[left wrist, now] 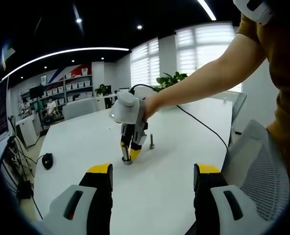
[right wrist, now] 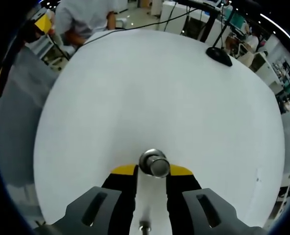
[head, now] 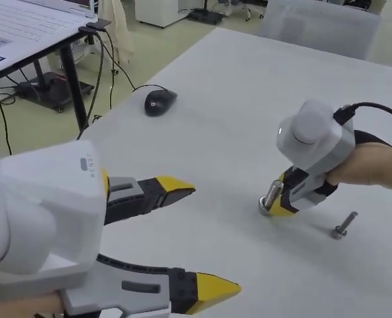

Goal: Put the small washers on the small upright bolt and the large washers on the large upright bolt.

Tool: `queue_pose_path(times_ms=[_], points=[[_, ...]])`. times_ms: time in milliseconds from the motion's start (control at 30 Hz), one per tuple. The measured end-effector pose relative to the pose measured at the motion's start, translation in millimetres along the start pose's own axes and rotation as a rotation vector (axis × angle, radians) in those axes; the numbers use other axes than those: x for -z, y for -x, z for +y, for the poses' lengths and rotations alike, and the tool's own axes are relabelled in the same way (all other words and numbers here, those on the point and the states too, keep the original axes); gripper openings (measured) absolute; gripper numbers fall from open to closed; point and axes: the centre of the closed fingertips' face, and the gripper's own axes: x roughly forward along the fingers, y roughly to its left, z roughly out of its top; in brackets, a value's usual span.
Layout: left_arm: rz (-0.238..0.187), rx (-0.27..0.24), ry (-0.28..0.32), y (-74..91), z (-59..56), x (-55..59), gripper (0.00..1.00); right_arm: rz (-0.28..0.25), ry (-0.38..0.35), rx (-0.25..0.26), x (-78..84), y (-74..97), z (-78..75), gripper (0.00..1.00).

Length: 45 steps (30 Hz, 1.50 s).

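The large bolt [head: 270, 197] stands upright on the white table [head: 236, 106], its head down on the surface. My right gripper [head: 277, 207] is shut on it low on the shaft; in the right gripper view the bolt's top [right wrist: 154, 164] sits between the yellow fingertips. The small bolt [head: 342, 225] stands upright just to the right of it, and also appears as a small bolt [left wrist: 151, 142] behind the right gripper [left wrist: 130, 151] in the left gripper view. My left gripper [head: 206, 238] hangs open at the near left, well short of both bolts, with nothing between its fingers [left wrist: 102, 172].
A black mouse [head: 159, 101] with its cable lies near the table's far left edge. Beyond that edge a laptop [head: 17, 30] sits on a stand. A grey chair [head: 322, 26] stands at the far side, another chair [left wrist: 262, 161] at the table's side.
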Motion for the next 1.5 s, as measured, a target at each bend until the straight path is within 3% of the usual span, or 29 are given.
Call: queue_pose_path(times_ms=[333, 567, 933, 1267, 1500], points=[[-0.002, 0.006, -0.004, -0.5, -0.9, -1.9, 0.66, -0.016, -0.004, 0.012, -0.4, 10.2, 2.7, 0.23], [-0.027, 0.019, 0.009, -3.6, 0.6, -8.5, 0.66, -0.071, -0.027, 0.041, -1.5, 26.6, 7.9, 0.23], [-0.055, 0.054, 0.004, -10.7, -3.2, -20.4, 0.66, -0.178, -0.080, 0.088, 0.1, 58.5, 29.2, 0.23], [-0.042, 0.098, -0.006, -15.6, -10.1, -17.4, 0.67, -0.270, -0.114, 0.114, -3.1, 77.0, 49.9, 0.23], [-0.039, 0.126, -0.010, -18.1, -12.4, -17.2, 0.67, -0.386, -0.143, 0.136, -8.0, 90.3, 68.9, 0.23]])
